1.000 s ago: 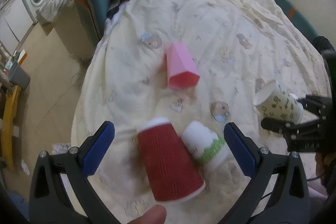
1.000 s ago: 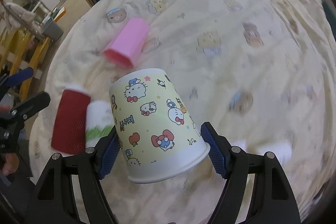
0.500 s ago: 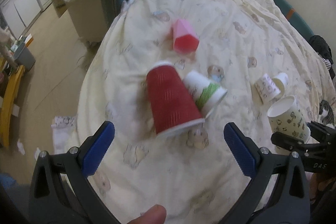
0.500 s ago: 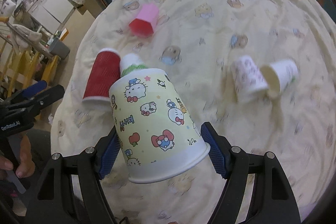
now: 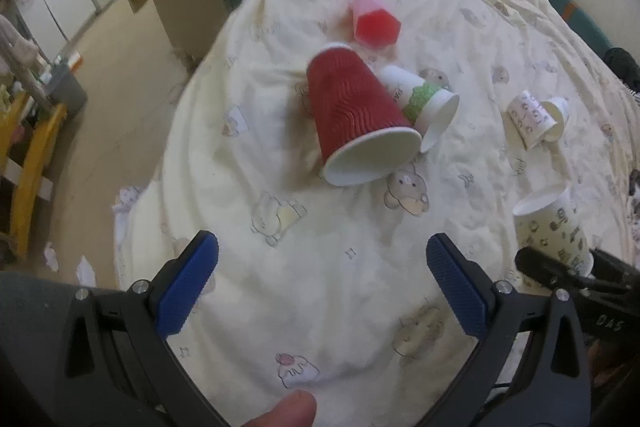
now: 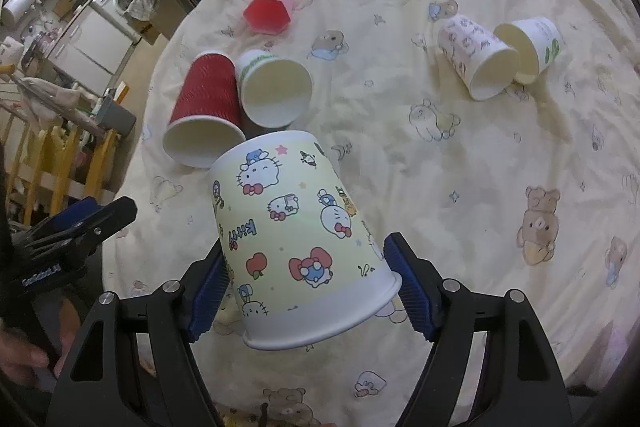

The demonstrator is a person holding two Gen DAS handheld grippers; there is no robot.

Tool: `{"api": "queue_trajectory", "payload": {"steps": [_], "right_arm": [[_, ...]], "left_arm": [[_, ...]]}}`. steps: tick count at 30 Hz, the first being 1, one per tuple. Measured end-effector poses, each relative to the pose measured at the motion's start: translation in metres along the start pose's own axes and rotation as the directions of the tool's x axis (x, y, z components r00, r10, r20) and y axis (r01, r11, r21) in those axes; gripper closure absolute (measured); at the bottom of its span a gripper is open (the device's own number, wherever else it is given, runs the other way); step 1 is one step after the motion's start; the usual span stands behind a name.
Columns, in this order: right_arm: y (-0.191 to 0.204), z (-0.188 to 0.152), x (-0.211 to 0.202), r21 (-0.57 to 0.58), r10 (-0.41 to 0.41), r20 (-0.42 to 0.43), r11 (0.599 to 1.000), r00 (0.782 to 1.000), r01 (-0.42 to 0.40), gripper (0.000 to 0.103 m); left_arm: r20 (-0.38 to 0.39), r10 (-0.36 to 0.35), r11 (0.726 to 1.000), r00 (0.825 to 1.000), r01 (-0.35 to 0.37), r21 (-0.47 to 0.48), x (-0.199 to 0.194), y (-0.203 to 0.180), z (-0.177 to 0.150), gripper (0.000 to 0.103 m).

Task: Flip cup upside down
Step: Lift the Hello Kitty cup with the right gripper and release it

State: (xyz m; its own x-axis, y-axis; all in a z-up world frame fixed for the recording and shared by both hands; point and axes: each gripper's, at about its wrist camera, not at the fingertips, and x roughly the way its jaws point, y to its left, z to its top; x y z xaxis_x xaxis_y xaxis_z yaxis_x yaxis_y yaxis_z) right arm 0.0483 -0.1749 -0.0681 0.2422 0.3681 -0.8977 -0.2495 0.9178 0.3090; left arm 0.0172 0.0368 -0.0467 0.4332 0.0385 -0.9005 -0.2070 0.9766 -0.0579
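Note:
My right gripper (image 6: 308, 287) is shut on a Hello Kitty paper cup (image 6: 296, 239), held above the bed with its rim toward the camera and its base pointing away. The same cup (image 5: 554, 227) shows at the right of the left wrist view, gripped by the right gripper (image 5: 568, 267). My left gripper (image 5: 324, 287) is open and empty above the bedspread, short of a red ribbed cup (image 5: 356, 115) that lies on its side. The left gripper also shows at the left edge of the right wrist view (image 6: 76, 227).
On the cream bedspread (image 6: 460, 155) lie a red cup (image 6: 204, 107), a green-banded white cup (image 6: 276, 91), a pink hexagonal cup (image 6: 270, 9) and two white cups (image 6: 476, 59) at the right. The bed's edge drops to the floor (image 5: 120, 67) on the left.
Both grippers have drawn back from the cups, which now look farther away. The right gripper keeps the Hello Kitty cup. The left gripper stays open.

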Motion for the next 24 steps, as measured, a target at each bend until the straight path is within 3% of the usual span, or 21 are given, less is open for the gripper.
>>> {"api": "queue_trajectory", "payload": {"steps": [4, 9, 22, 24], "right_arm": [[-0.008, -0.009, 0.02, 0.077, 0.005, 0.006, 0.997, 1.0, -0.005, 0.024], [-0.024, -0.013, 0.042, 0.186, 0.031, -0.009, 0.982, 0.999, -0.029, 0.025], [-0.019, -0.021, 0.055, 0.163, 0.057, -0.057, 0.986, 0.997, -0.047, 0.026], [-0.018, -0.019, 0.055, 0.159, 0.059, -0.066, 0.986, 0.996, -0.048, 0.021]], "left_arm": [[0.049, 0.018, 1.0, 0.999, -0.018, 0.004, -0.003, 0.0, 0.002, 0.0], [0.037, 0.007, 1.0, 0.999, -0.008, 0.016, 0.001, -0.002, 0.003, 0.0], [0.013, -0.023, 0.999, 1.0, 0.023, 0.029, 0.01, -0.014, 0.002, 0.0], [0.013, -0.027, 0.999, 1.0, 0.026, 0.028, 0.01, -0.014, 0.001, 0.0]]}}
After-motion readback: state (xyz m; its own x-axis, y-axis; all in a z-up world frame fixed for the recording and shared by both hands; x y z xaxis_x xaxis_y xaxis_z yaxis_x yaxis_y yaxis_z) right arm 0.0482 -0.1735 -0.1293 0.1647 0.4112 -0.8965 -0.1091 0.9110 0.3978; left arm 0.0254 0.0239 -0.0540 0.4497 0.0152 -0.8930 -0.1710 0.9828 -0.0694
